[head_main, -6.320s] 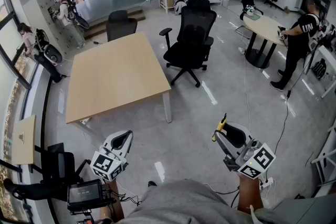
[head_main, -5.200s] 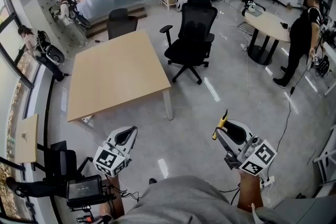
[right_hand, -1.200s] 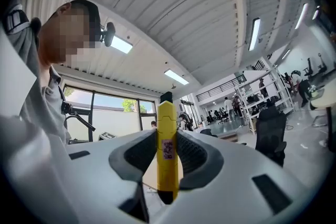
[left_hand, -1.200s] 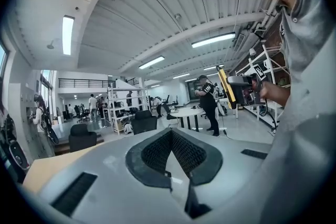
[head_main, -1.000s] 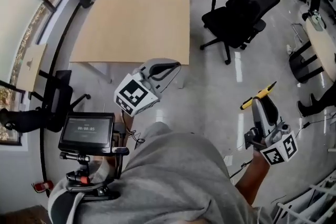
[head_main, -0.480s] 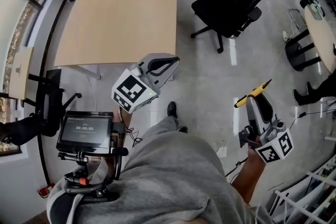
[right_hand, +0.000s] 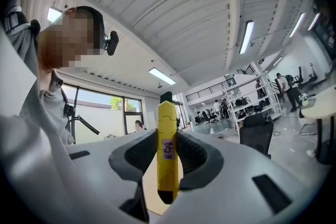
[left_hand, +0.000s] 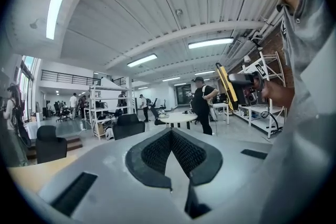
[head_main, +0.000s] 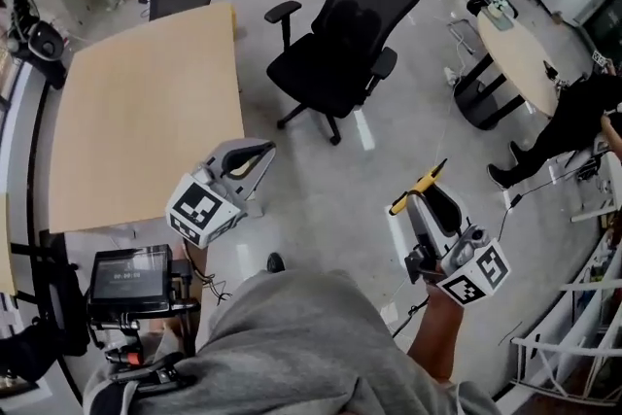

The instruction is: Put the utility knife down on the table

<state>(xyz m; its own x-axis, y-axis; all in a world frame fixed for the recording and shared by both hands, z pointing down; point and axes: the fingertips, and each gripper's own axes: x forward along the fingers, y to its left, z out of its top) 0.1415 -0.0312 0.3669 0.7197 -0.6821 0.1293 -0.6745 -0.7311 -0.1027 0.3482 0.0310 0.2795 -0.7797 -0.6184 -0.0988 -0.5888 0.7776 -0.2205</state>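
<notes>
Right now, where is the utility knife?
The knife sits clamped in the right gripper, lower right of the head view, over the floor; the wooden table is far left, beyond the left gripper.

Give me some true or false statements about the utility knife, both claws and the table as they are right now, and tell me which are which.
1. The right claw is shut on the yellow utility knife. True.
2. The utility knife lies on the wooden table. False: it is held in the right claw, over the floor and apart from the table.
3. The left claw grips a tool. False: its jaws are together with nothing between them.
4. A black office chair stands beside the wooden table. True.
</notes>
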